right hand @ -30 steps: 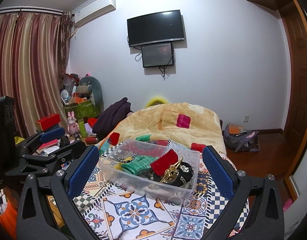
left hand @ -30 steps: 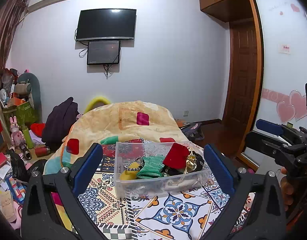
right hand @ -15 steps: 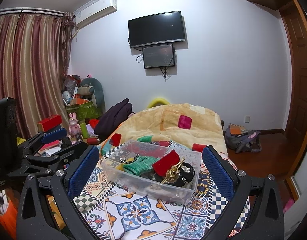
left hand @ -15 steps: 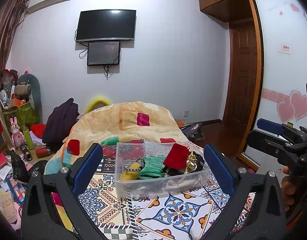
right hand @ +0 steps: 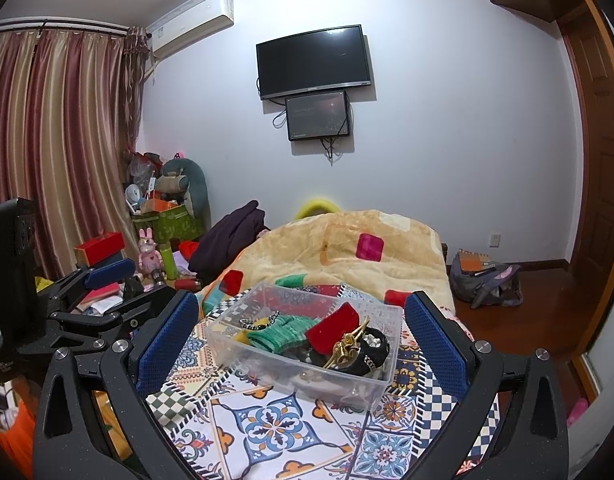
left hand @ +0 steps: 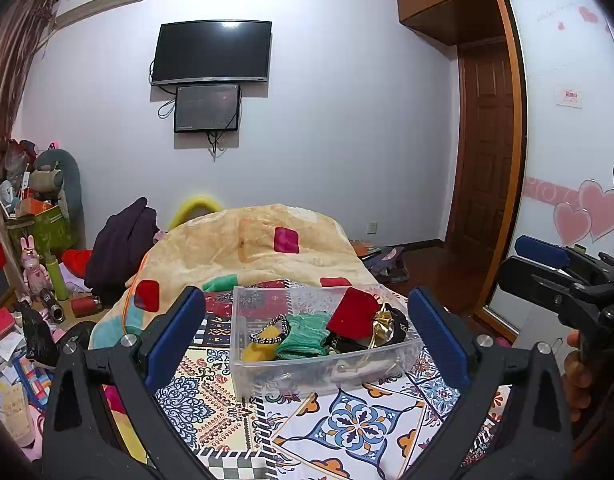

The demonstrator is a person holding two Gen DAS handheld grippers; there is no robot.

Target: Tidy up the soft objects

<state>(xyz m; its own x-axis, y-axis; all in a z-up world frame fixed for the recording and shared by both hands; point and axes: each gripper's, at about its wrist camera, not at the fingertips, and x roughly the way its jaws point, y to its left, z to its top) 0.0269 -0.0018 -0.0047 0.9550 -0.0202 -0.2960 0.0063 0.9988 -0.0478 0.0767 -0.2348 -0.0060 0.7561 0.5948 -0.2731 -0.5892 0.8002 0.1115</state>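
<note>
A: Left wrist view first. What do you see?

B: The left claw (left hand: 307,332) is spread wide, both blue pads apart and gripping nothing. Between them, a little farther off, a clear plastic bin (left hand: 319,368) sits on a patterned cloth (left hand: 347,432) that covers the bed.

A: And the soft things?

B: All inside the bin, toward its near side. From left to right: a yellow piece with a black-and-white braided trim (left hand: 263,340), a folded green knit (left hand: 305,336), a red pouch (left hand: 355,314) propped up at a tilt, then a black item with a gold bow (left hand: 383,326). The far half of the bin shows only the cloth through its floor.

A: Anything else?

B: The right claw (left hand: 547,264) shows at the right edge, held in a hand (left hand: 579,372). Beyond the bin lies a cream quilt (left hand: 259,248), and a television (left hand: 213,52) hangs on the far wall.

A: Now the right wrist view.

B: The right claw (right hand: 301,332) is also fully open and empty. The bin (right hand: 291,384) sits angled between its pads, with the green knit (right hand: 279,334), red pouch (right hand: 333,328) and gold bow (right hand: 347,346) in it. The left claw (right hand: 107,280) is at the left, well apart from the bin, its one visible blue pad pointing right. Striped curtains (right hand: 47,140) hang far left.
</note>
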